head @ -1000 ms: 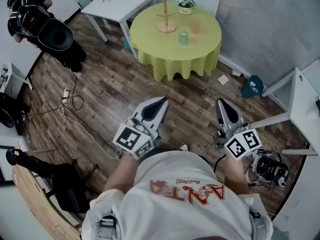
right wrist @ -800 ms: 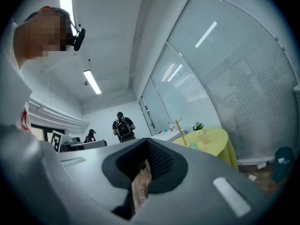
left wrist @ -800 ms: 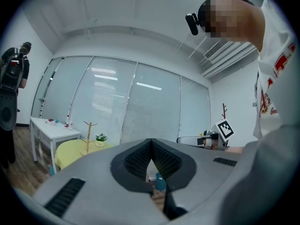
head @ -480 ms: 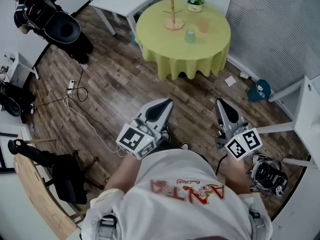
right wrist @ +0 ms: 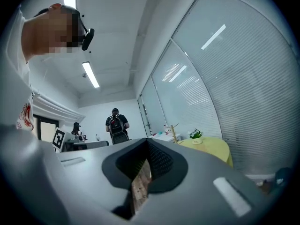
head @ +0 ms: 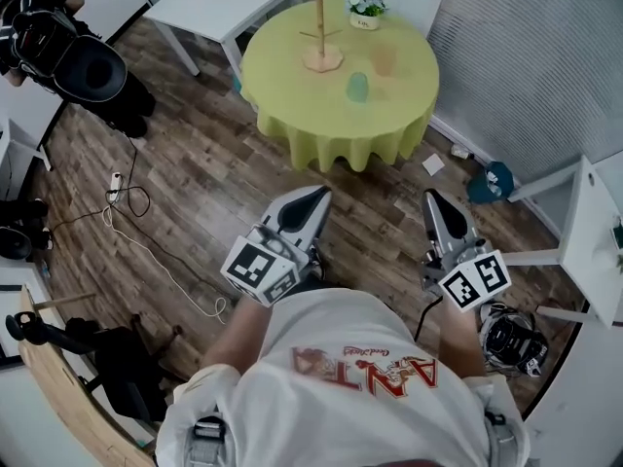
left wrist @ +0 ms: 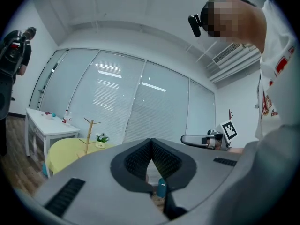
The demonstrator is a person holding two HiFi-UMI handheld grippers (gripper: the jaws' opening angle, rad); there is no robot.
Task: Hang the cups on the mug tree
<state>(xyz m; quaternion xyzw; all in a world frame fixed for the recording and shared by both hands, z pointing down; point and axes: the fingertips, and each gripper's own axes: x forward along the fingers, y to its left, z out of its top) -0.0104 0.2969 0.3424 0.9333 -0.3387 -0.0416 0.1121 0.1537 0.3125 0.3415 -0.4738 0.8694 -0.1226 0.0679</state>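
Far on my left, a person in black (head: 68, 52) stands on the wood floor (head: 204, 173). Next comes a white table (head: 229, 3). Just right of it is the round table (head: 331, 129) with a yellow-green cloth.

On the cloth, the wooden mug tree (head: 319, 37) stands up straight at the left. The green cup (head: 357, 87) sits on the cloth to its right, closer to me and not touching it. The orange cup (head: 384, 59) sits a bit further right. A little potted plant (head: 365, 10) is at the back.

Closer to me, both claws are over the floor, well away from the round table. My left gripper (head: 316, 195) is clenched tight with nothing in it. My right gripper (head: 430, 198) is clenched tight too, and it is also empty. Both point toward the round table.
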